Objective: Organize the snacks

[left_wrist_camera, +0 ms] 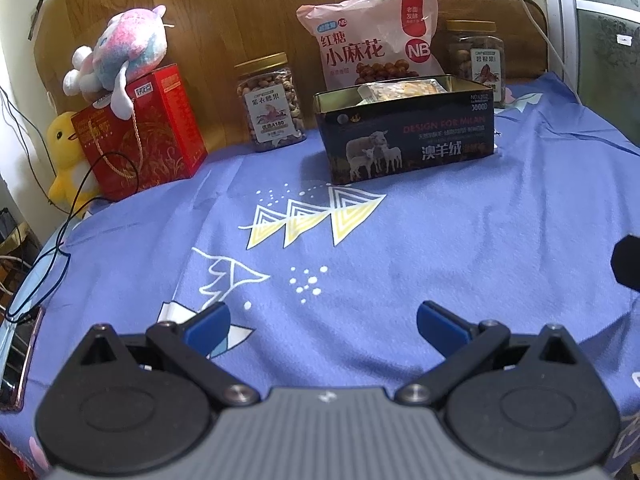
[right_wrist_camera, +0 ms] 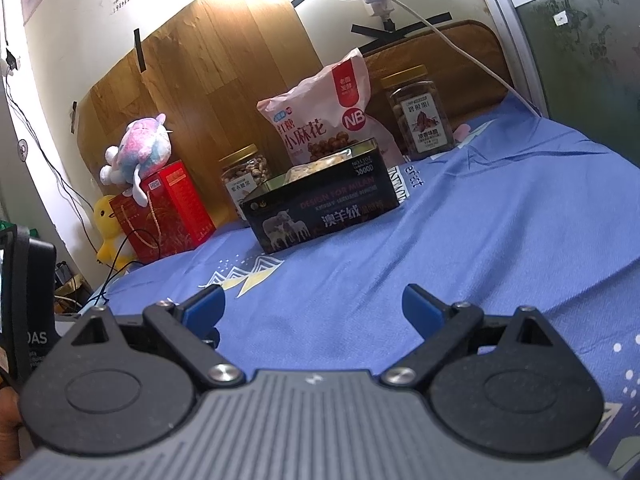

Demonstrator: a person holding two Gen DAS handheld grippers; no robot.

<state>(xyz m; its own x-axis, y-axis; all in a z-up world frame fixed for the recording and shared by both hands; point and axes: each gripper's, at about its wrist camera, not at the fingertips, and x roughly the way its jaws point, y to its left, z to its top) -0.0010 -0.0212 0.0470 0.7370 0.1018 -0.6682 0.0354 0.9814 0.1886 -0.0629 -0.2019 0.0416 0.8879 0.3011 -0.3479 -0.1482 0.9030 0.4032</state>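
Note:
A dark open tin [left_wrist_camera: 408, 136] with a sheep picture stands on the blue cloth at the back; wrapped snacks [left_wrist_camera: 400, 90] lie in it. Behind it leans a pink snack bag [left_wrist_camera: 372, 40]. A nut jar [left_wrist_camera: 271, 104] stands to its left and another jar [left_wrist_camera: 478, 56] to its right. The same tin [right_wrist_camera: 320, 204], bag [right_wrist_camera: 328, 120] and jars [right_wrist_camera: 244, 176] [right_wrist_camera: 420, 116] show in the right wrist view. My left gripper [left_wrist_camera: 323, 326] is open and empty above the cloth. My right gripper [right_wrist_camera: 312, 310] is open and empty, well short of the tin.
A red gift box [left_wrist_camera: 148, 132] with a plush toy [left_wrist_camera: 120, 52] on top stands at the back left, a yellow plush duck [left_wrist_camera: 66, 160] beside it. A black cable [left_wrist_camera: 60, 240] trails over the cloth's left edge. A phone [left_wrist_camera: 18, 356] lies at the left.

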